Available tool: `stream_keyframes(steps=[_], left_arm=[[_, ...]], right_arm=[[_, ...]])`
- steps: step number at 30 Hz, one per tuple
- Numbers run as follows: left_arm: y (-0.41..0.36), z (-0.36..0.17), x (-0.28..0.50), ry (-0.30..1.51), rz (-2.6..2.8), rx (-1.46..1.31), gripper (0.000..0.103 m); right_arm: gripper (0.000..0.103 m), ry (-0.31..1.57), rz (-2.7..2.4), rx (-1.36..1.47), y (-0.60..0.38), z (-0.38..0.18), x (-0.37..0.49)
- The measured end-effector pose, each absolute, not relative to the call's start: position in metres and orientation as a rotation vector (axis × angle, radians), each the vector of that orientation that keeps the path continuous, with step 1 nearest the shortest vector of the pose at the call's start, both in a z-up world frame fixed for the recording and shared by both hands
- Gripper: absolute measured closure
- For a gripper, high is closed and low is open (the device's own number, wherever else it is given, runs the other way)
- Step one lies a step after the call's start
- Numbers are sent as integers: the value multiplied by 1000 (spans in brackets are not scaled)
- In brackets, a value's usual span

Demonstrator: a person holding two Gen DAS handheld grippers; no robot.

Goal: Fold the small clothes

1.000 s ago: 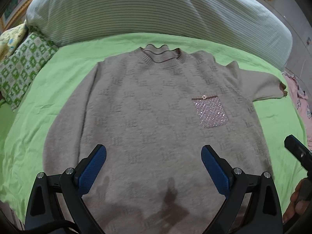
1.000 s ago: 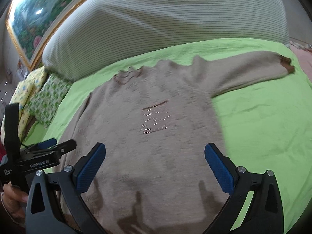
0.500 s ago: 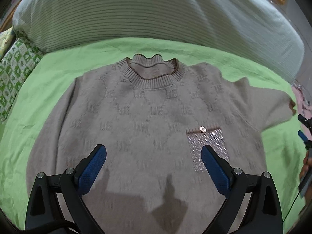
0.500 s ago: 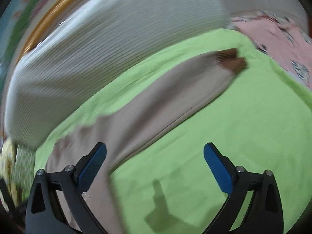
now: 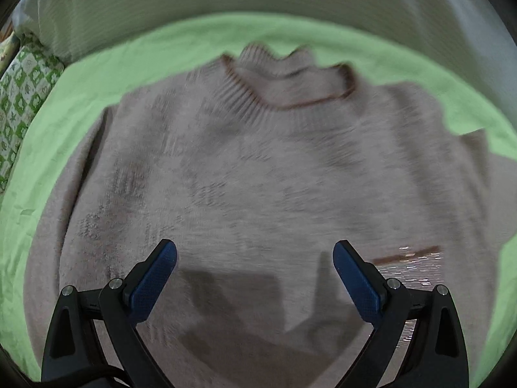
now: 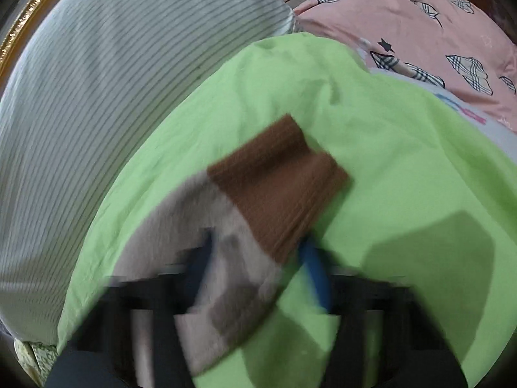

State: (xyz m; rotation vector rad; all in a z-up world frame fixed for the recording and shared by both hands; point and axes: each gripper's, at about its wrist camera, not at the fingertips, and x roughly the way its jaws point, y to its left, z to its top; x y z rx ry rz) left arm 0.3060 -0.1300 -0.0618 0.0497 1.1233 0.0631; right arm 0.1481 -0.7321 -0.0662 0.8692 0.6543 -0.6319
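The sweater (image 5: pixel 258 177) lies flat, front up, on the green sheet (image 5: pixel 80 97) of the bed, directly ahead of and beneath the left tool (image 5: pixel 255 278). That tool hangs above the chest, spread wide, gripping nothing; the collar (image 5: pixel 290 87) is ahead of it and the sparkly pocket (image 5: pixel 410 268) just to its right.

The right tool (image 6: pixel 255 268) is blurred, but its jaws have just been closing and now clamp the sleeve (image 6: pixel 226 274) just behind the brown cuff (image 6: pixel 278 190), which juts out ahead of the tool.

Judged by its look, the knit is soft, limp and light, with a fuzzy surface unlikely to slip. It should sag and stretch if lifted at one point. The ribbed cuff, collar and hem appear the firmest places for a hold.
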Motion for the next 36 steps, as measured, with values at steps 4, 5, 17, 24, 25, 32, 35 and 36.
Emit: stream_keyframes(steps=[4,5,17,24,25,32,35,36], left_arm=[[-105,-66,303,1151,60,-2,7],[-98,-63,300,1150,55,-17,7],[-1,-17,258,1096,31,-195,6],[18,-33,261,1152,26,-284,6],[18,-37,264,1166,29,-289,6],[31,-66,287,1214,129,-415,7],[30,-64,295,1159,147,-387,14],[27,-61,296,1134,144,-362,31]], right_arm=[[95,542,-465,729,-670,-5,157],[95,522,-407,691,-649,12,161],[84,602,439,495,-273,81,262],[51,832,430,489,-234,25,269],[51,832,383,503,-248,22,264],[51,817,-25,498,-363,5,234],[51,839,-145,513,-404,-11,241],[51,845,-157,527,-421,-16,243]])
